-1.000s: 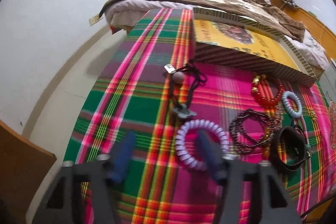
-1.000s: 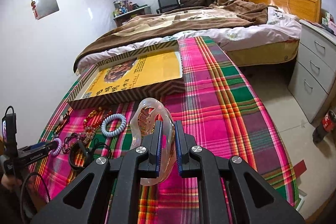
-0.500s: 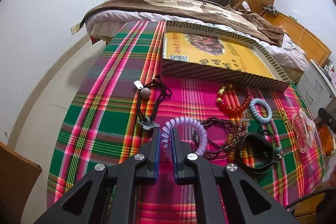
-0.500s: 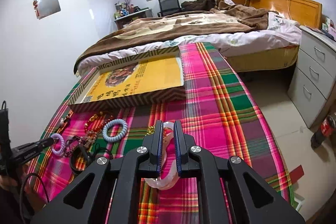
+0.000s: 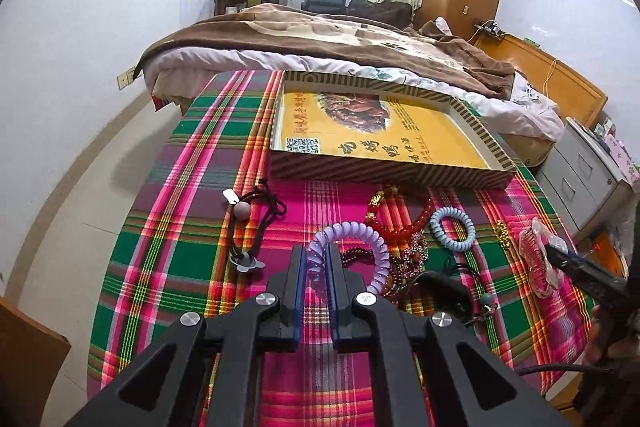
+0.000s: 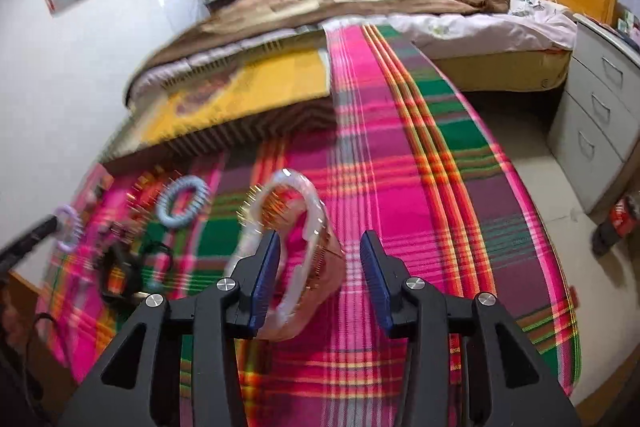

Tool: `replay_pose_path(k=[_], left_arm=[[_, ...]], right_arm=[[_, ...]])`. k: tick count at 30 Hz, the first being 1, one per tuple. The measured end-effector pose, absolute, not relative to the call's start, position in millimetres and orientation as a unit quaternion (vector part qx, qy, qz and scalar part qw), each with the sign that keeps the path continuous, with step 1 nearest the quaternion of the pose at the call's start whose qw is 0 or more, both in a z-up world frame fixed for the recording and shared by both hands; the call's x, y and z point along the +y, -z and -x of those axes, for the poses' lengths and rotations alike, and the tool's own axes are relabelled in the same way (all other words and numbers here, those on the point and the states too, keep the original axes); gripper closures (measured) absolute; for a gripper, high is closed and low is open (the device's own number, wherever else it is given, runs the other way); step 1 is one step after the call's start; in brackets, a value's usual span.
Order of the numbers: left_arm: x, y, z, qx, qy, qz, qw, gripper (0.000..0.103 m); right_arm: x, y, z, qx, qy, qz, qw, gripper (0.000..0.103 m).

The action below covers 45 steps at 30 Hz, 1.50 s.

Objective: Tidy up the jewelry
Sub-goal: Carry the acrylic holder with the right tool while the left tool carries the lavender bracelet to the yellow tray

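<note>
**Two grippers at work over a plaid-covered table**

Left gripper [image 5: 316, 259] is clamped on the lilac coil bracelet [image 5: 352, 251], pinching one side of the ring while the rest stands free above the plaid cloth [image 5: 176, 259]. Right gripper [image 6: 318, 263] is opening: the clear pink hair claw [image 6: 292, 251] sits between the jaws, close against the left pad and well clear of the right, so it is no longer pressed from both sides.

Other jewelry lies near the middle of the table, towards its near edge: a red bead bracelet [image 5: 404, 223], a pale blue coil ring [image 5: 452, 229], dark bead strands [image 5: 404, 259] and, nearer the left edge, a black cord necklace [image 5: 256, 223]. A striped yellow box [image 5: 384, 147] occupies the far edge, its tray open.

Risks, as judged from this view:
- The hair claw may tip or roll as the jaws part, since it leans on one pad only; the right-wrist view is blurred, so whether it rests on the cloth cannot be told.
- The springy bracelet, held by one thin section, could slip out or snag the bead strands just beneath it.

Open room: the right half of the table is bare cloth up to its right edge. The left corner near the cord necklace is also free.
</note>
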State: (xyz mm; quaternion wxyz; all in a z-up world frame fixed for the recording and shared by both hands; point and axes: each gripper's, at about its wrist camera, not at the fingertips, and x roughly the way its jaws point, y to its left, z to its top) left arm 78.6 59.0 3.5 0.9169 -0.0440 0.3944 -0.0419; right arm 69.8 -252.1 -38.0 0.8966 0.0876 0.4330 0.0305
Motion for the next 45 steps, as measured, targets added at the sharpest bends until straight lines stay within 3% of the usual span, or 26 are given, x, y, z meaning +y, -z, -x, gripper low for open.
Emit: replay_pose_path(k=[2, 4, 7, 17, 25, 36, 45], left_arm=[[58.7, -5.4, -79.9, 0.394, 0.041, 0.043, 0.917, 0.094], [58.5, -7.5, -80.5, 0.391, 0.044, 0.044, 0.918, 0.094], [57.2, -10.8, -82.4, 0.388, 0.049, 0.044, 0.919, 0.094], [55.9, -31.7, -101.4, 0.372, 0.070, 0.043, 0.925, 0.094], [56.1, -40.8, -163.8, 0.374, 0.091, 0.057, 0.921, 0.094], [55.0, -28.9, -273.8, 0.392, 0.105, 0.077, 0.911, 0.094], [44.8, 12.2, -353.2, 0.455, 0.100, 0.074, 0.882, 0.094]], right_arm=[[-254.1, 41.2, -70.8, 0.433, -0.030, -0.097, 0.895, 0.062], [-255.7, 41.5, -70.5, 0.435, -0.027, -0.099, 0.894, 0.083], [-256.9, 38.4, -68.3, 0.434, -0.024, -0.093, 0.896, 0.088], [-255.8, -14.2, -79.7, 0.379, -0.027, -0.080, 0.922, 0.088], [-241.4, -40.1, -147.8, 0.370, -0.053, -0.056, 0.926, 0.088], [-225.2, -14.5, -251.7, 0.418, -0.056, -0.021, 0.906, 0.088], [-222.5, 15.8, -320.0, 0.468, -0.032, -0.008, 0.883, 0.088]])
